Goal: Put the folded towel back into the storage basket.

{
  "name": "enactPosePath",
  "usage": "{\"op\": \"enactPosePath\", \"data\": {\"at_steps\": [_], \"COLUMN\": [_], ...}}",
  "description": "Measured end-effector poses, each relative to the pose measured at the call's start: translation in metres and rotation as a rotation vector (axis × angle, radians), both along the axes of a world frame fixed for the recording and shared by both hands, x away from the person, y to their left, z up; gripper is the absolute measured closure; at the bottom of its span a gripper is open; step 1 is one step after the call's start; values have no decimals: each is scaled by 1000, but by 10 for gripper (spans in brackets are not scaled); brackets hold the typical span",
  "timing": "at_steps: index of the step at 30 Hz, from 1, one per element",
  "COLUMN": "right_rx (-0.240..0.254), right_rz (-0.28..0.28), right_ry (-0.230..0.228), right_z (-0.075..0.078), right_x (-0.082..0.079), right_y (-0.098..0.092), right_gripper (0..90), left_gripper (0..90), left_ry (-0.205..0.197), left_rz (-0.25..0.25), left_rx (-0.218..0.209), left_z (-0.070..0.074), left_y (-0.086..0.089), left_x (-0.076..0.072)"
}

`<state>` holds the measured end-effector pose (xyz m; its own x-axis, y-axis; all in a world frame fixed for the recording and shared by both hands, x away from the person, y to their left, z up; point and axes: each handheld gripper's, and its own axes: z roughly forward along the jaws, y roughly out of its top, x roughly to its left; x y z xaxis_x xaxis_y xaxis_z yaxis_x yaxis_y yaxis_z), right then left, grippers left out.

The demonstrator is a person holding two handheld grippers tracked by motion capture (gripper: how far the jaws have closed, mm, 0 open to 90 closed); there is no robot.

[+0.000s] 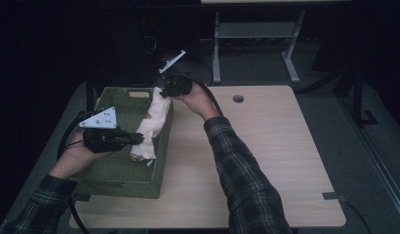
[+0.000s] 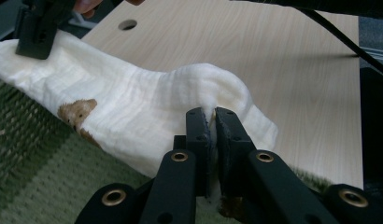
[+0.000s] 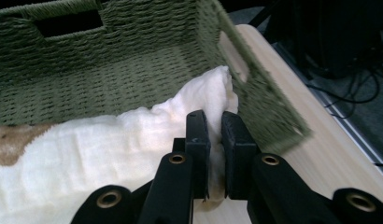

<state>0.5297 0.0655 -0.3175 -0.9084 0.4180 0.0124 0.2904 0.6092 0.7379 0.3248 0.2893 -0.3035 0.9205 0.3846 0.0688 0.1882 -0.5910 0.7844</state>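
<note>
Both grippers clenched on the cloth [image 1: 151, 124], left gripper [image 1: 137, 138] at seven o'clock, right gripper [image 1: 165, 92] at twelve, over the basket [image 1: 117, 173] rim. Risk: it could snag on the wicker.

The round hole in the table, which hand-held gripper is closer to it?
Right. The right hand-held gripper holds the cloth near the hole; the left hand-held gripper is farther, over the basket.

No readable text, label, brand, number or sign anywhere.
</note>
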Motion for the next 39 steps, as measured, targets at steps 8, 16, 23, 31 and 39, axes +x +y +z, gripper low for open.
{"op": "enactPosePath", "data": {"at_steps": [8, 16, 23, 31, 39], "right_rx": [-46, -76, -95, -103, -78], "right_rz": [28, 39, 44, 47, 17], "right_ry": [13, 36, 63, 61, 37], "right_z": [-30, -49, -61, -64, -62], "right_x": [6, 9, 8, 9, 7], "right_y": [31, 44, 48, 49, 46], "right_gripper": [825, 824, 824, 824, 570], "left_gripper": [845, 844, 834, 595, 468], "left_ry": [47, 89, 114, 90, 80], "left_rz": [10, -7, -20, -12, 22], "left_rx": [15, 37, 66, 24, -6], "left_z": [-29, -50, -62, -61, -57], "left_y": [20, 20, 17, 19, 18], "left_x": [9, 15, 15, 14, 15]}}
